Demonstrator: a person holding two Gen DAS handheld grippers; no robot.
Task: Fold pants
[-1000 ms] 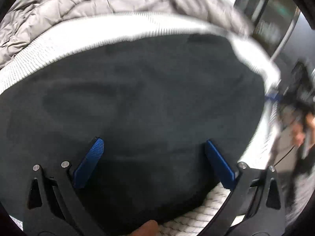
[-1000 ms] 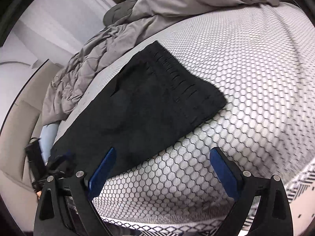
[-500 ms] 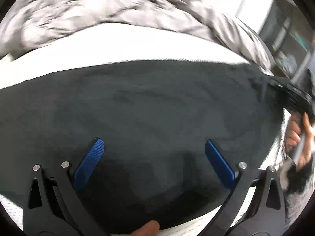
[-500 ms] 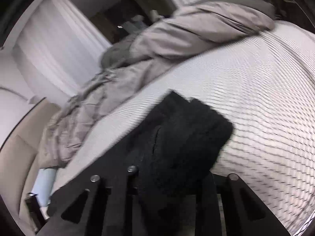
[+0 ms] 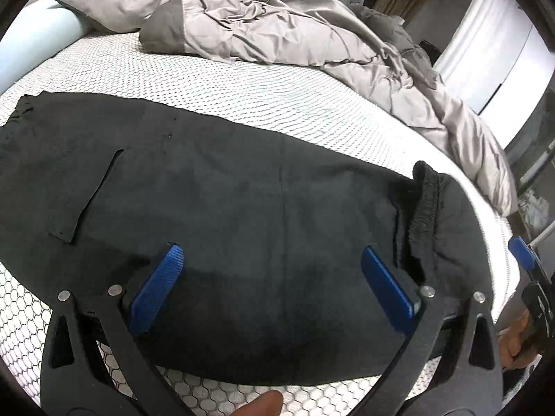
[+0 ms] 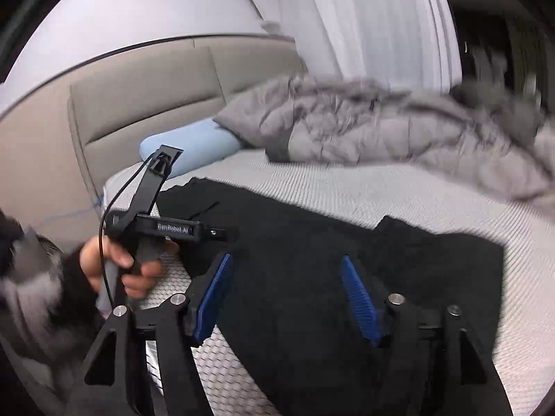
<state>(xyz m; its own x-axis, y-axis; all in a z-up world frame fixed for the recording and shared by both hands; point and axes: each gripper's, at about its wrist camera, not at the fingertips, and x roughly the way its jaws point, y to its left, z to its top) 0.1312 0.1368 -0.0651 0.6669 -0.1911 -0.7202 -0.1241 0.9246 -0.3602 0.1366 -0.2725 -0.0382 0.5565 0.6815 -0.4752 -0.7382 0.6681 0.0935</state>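
- The pants point(image 5: 242, 201) were black and lay flat on the bed point(image 5: 242, 83), on the white bumpy cover.
- One end of them was already folded over; the stretchy band point(image 5: 425, 208) sat on top, near the right side in the left wrist view.
- The long way of the pants ran from side to side across the left camera, with a pocket slit point(image 5: 93, 197) far out on the left.
- The left gripper point(image 5: 277, 287) hung just above the middle of the pants, and its two blue fingers were wide apart with nothing between them.
- The right gripper point(image 6: 289, 298) hung over the folded end, and its fingers were apart too, holding nothing.
- The left gripper looked nearer to the flat, unfolded part, and the right one was nearer to the folded end.
- I think the next fold had to go along the long way, so the far left end was the part to bring over.
- A gray blanket point(image 5: 277, 24) was bunched up behind the pants, and a blue pillow point(image 6: 189, 149) lay by the headboard point(image 6: 145, 104).
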